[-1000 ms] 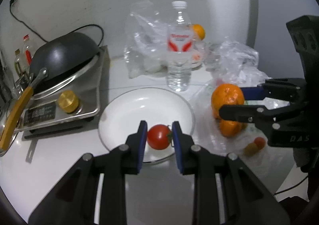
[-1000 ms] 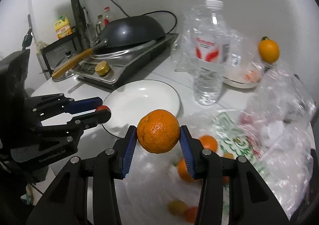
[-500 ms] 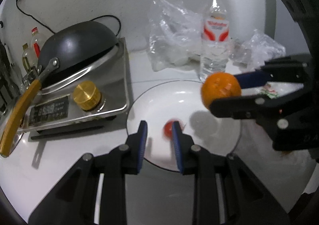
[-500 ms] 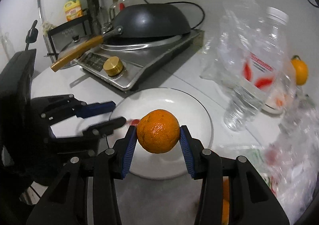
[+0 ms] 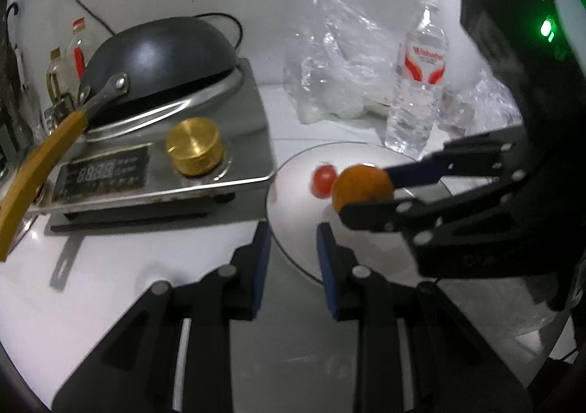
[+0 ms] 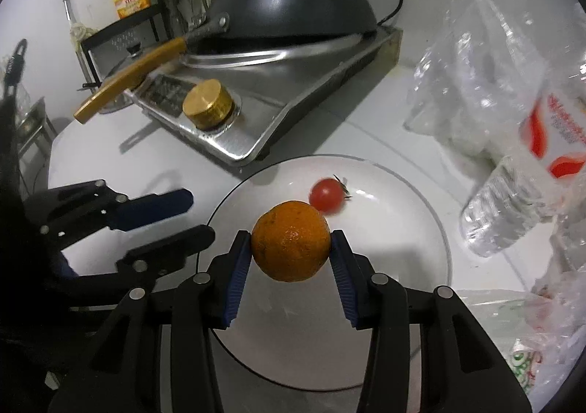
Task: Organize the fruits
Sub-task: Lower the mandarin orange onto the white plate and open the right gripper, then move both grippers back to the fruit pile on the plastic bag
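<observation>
A: Starting far left, what do we have?

B: Wok (image 5: 154, 57) w/ a wooden handle, upside down on the steel cooker (image 5: 234, 112). Brass knob (image 5: 193, 146) sits next to the cooker's display. Behind the wok, a couple of small bottles (image 5: 78, 46) against the wall; can't read the labels.

A: And our left gripper (image 5: 291, 259)?

B: Released. Jaws apart, nothing btwn them. It sits at the near-left rim of the plate (image 5: 293, 248). In the right-wrist view we see it (image 6: 183, 213) just off the plate's (image 6: 403, 248) left edge, over the white counter (image 6: 91, 156).

A: Fruit on the plate?

B: One small tomato (image 5: 324, 176), lying on the plate toward its far side. Right-wrist view shows it (image 6: 326, 195) a bit blurred, stem end pointing right. Just beyond the orange; whether they touch, we can't tell.

A: The orange (image 5: 362, 187)?

B: Gripped by our right gripper (image 5: 366, 193), which reaches in from the right side. From its own cam the gripper (image 6: 291, 248) is clenched on the orange (image 6: 291, 240), blue pads (image 6: 240, 262) pressed to both sides. Orange is over the middle of the plate; whether it rests on it, we can't tell.

A: Further right?

B: Water bottle (image 5: 419, 83) w/ red-and-white label, upright just behind the plate. Crumpled clear plastic bags (image 5: 337, 57) behind it and to its left, more plastic at the far right edge.
</observation>
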`<action>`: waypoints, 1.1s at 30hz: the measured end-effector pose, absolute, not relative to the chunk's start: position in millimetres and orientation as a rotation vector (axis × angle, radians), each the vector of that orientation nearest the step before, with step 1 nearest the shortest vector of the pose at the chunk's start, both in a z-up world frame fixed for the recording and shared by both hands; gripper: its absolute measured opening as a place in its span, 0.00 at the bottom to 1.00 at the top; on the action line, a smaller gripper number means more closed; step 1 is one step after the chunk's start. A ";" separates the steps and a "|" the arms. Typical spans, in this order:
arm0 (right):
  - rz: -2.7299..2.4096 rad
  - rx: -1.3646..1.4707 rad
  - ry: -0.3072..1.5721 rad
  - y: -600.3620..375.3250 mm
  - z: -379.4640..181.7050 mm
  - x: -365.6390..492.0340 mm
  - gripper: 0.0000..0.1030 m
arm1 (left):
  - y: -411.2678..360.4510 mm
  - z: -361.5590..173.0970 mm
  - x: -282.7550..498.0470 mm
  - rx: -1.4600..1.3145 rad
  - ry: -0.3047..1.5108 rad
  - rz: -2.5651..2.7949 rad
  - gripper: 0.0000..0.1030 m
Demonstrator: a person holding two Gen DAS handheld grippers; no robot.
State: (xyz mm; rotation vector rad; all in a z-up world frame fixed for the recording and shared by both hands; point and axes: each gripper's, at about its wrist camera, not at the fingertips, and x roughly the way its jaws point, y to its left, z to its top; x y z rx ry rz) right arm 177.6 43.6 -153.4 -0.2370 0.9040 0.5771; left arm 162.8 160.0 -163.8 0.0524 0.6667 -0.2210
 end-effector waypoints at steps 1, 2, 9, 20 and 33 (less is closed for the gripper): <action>0.577 -0.241 0.910 46.3 -155.5 177.7 0.45 | 162.3 -163.8 162.6 0.046 0.664 -0.217 0.27; 0.579 -0.244 0.916 49.3 -157.6 178.1 0.45 | 165.8 -163.9 161.5 0.037 0.662 -0.213 0.27; 0.571 -0.255 0.959 64.5 -169.2 182.8 0.45 | 179.1 -167.9 159.0 0.011 0.673 -0.194 0.28; 0.550 -0.254 0.951 67.8 -162.3 176.8 0.45 | 190.0 -163.9 146.0 0.001 0.671 -0.149 0.35; 0.538 -0.231 0.889 45.2 -136.5 143.3 0.46 | 178.9 -146.5 119.5 0.007 0.630 -0.129 0.61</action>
